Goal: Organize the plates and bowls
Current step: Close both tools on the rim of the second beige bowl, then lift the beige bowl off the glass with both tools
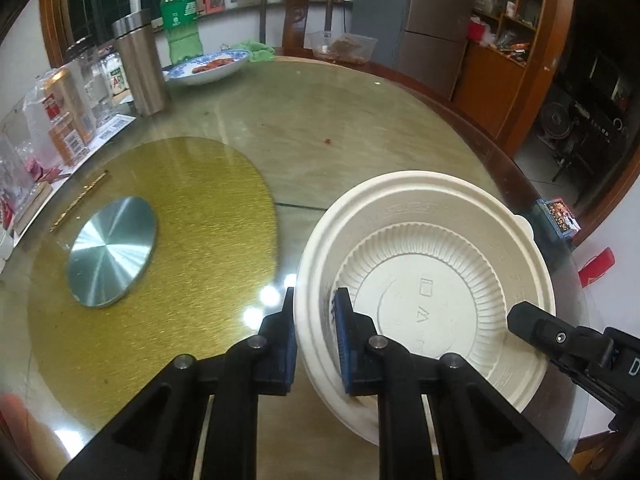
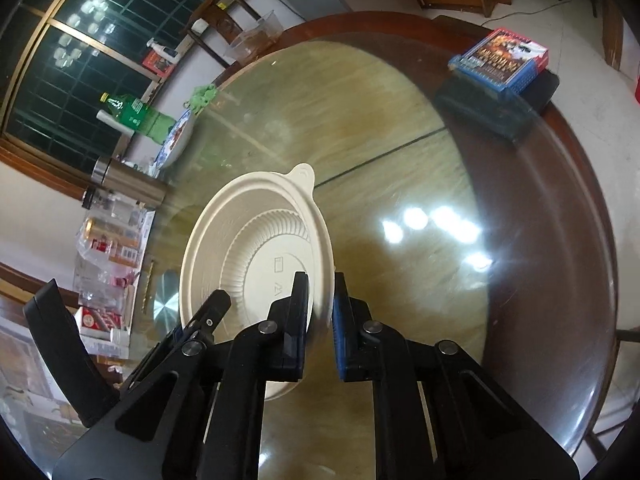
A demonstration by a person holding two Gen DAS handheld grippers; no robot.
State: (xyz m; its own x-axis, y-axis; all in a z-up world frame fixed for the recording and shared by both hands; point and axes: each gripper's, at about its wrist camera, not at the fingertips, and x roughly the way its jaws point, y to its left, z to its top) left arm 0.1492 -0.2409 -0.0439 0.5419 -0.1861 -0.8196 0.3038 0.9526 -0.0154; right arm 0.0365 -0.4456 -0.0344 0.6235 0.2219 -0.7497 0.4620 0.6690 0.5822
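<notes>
A cream disposable bowl [image 1: 432, 280] with a ribbed inner plate nested in it is held above the round glass-topped table [image 1: 320, 120]. My left gripper [image 1: 316, 320] is shut on the bowl's left rim, one finger outside and one inside. My right gripper [image 2: 322, 312] is shut on the same bowl [image 2: 256, 248] at its right rim; the bowl's small tab points away. A right gripper finger [image 1: 532, 320] shows at the bowl's right side in the left wrist view, and the left gripper [image 2: 208, 312] shows at the left in the right wrist view.
A gold turntable disc [image 1: 160, 260] with a silver hub [image 1: 112, 252] lies left. A blue-patterned plate with food [image 1: 208, 66], steel flask [image 1: 140, 68], green bottle [image 1: 180, 20], cans and jars crowd the far left. A blue box [image 2: 500, 60] sits at the table's right edge.
</notes>
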